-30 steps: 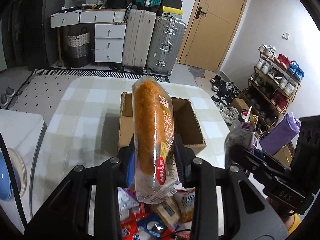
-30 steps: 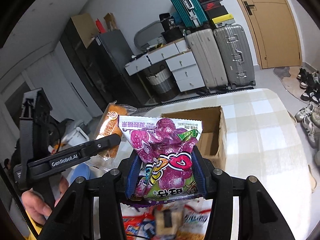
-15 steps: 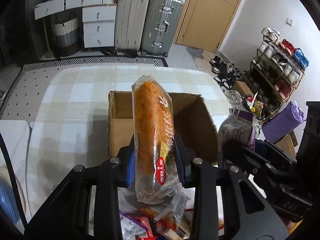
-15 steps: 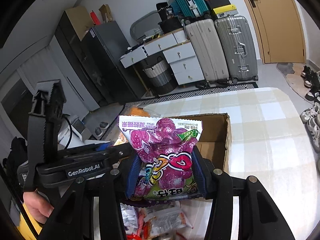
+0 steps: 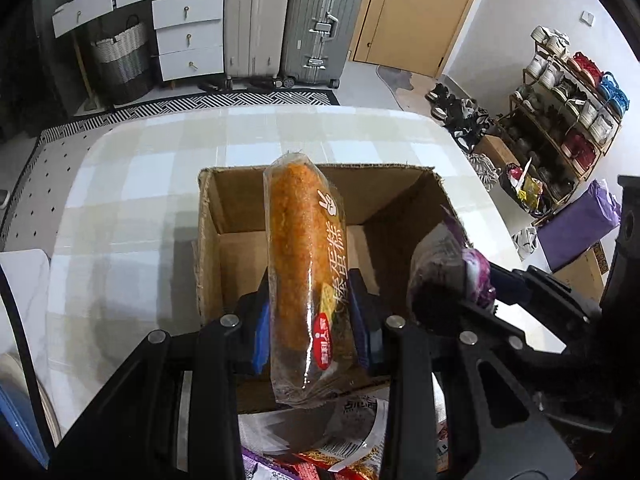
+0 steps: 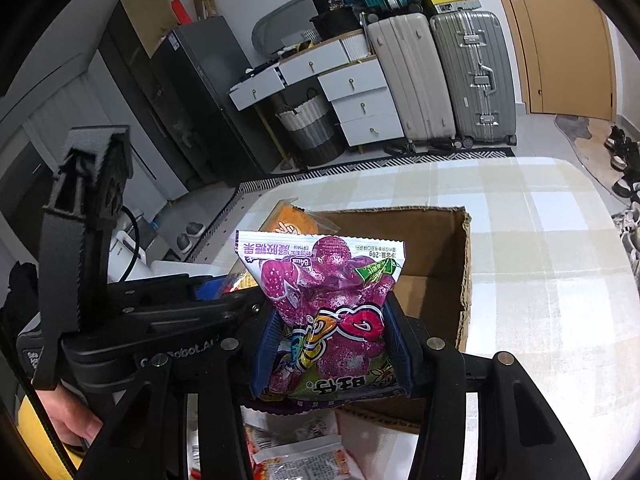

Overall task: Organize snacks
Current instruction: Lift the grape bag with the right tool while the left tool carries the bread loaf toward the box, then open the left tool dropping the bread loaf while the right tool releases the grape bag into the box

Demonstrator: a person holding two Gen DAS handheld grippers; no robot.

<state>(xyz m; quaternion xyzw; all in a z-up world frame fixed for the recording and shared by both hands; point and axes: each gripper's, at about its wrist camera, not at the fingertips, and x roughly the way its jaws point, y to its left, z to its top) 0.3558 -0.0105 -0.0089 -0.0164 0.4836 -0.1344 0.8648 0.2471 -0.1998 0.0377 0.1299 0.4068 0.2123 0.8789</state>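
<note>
The left gripper (image 5: 310, 328) pinches a long see-through pack with an orange cake roll (image 5: 302, 264) inside. Its blue pads press on both sides of the pack near the bottom end. The pack stands up and leans out over the open cardboard box (image 5: 210, 248). The box sits on a table (image 5: 132, 184) with a pale checked cloth, close to the near edge. In this view the box looks bare inside, with only brown cardboard showing. The right gripper (image 6: 332, 344) pinches a purple candy bag (image 6: 328, 292) with grape pictures on it. The bag is upside down, and the pads squeeze its lower half from both sides. It hangs over the near wall of the box too, just beside the cake roll, which pokes up behind it on the left in the right wrist view. Below both grippers, at the near edge of the table, lies a pile of other snack packs (image 6: 304, 456) in red, white and purple wrappers. A person's hand (image 6: 70, 420) holds the left gripper's handle.
</note>
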